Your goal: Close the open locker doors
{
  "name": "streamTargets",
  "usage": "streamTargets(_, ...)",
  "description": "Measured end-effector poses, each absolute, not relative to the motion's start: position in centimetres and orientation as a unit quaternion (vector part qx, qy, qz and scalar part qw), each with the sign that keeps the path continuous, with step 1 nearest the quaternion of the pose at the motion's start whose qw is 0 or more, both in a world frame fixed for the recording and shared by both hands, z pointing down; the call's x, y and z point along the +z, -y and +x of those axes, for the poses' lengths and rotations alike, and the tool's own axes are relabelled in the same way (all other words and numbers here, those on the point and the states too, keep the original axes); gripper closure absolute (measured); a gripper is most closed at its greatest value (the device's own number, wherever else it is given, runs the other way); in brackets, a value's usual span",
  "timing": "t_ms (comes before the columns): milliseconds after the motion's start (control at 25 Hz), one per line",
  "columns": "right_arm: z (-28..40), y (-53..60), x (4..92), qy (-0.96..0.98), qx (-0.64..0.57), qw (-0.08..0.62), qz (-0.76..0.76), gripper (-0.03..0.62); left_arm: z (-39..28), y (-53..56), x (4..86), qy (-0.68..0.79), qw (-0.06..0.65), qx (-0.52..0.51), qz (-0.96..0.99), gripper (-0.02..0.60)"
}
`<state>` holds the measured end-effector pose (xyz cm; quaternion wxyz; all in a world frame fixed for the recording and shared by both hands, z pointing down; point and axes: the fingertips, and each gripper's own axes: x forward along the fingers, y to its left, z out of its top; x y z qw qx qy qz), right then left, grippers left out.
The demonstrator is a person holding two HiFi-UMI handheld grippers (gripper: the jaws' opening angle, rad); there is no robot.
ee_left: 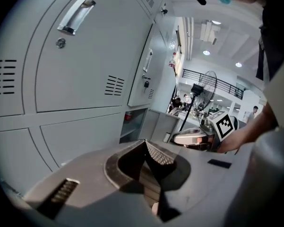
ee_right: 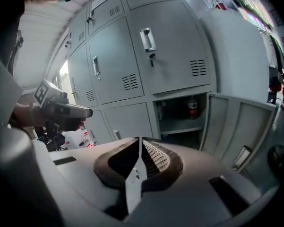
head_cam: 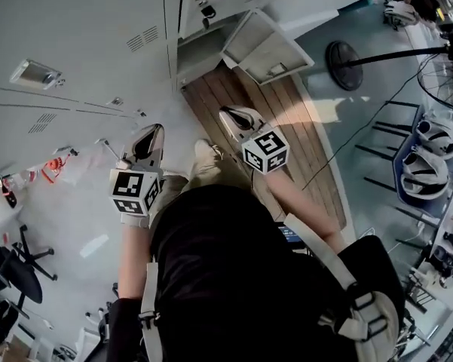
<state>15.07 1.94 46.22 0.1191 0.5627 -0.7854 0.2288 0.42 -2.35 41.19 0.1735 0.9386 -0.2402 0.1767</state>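
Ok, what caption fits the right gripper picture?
Shut right gripper faces grey lockers, one low door open.

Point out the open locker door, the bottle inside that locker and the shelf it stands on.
open locker door point(ee_right: 241, 122): right gripper view, inner panel.
bottle point(ee_right: 192, 106): right gripper view, red label.
shelf point(ee_right: 180, 126): right gripper view, top surface.

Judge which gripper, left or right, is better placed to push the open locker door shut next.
Right, probably. In the head view the right gripper lies nearer the open locker door, which also shows close in its own view. The left gripper faces closed lockers, the open compartment farther off.
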Motion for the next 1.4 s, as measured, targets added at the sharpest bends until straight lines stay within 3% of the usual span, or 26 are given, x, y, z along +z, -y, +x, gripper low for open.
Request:
streamTargets(520, 28.9, -5.7, 45.9, 0.707, 0.226, 0.09, 0.664, 0.563, 8.8, 0.6, 41.2, 0.185, 0.16, 0.204, 0.948, 0.574)
streamTargets(1040, 41.1, -4.8, 48.4, 0.644, 0.221, 0.102, 0.725, 0.562, 12.8, 2.2, 41.6, 0.197, 0.151, 0.221, 0.943, 0.574)
streamTargets(1400, 46.4, -4.0, 50.4, 0.609, 0.239, 0.113, 0.748, 0.446, 12.8, 3.4, 42.1, 0.219, 0.159, 0.228, 0.935, 0.574)
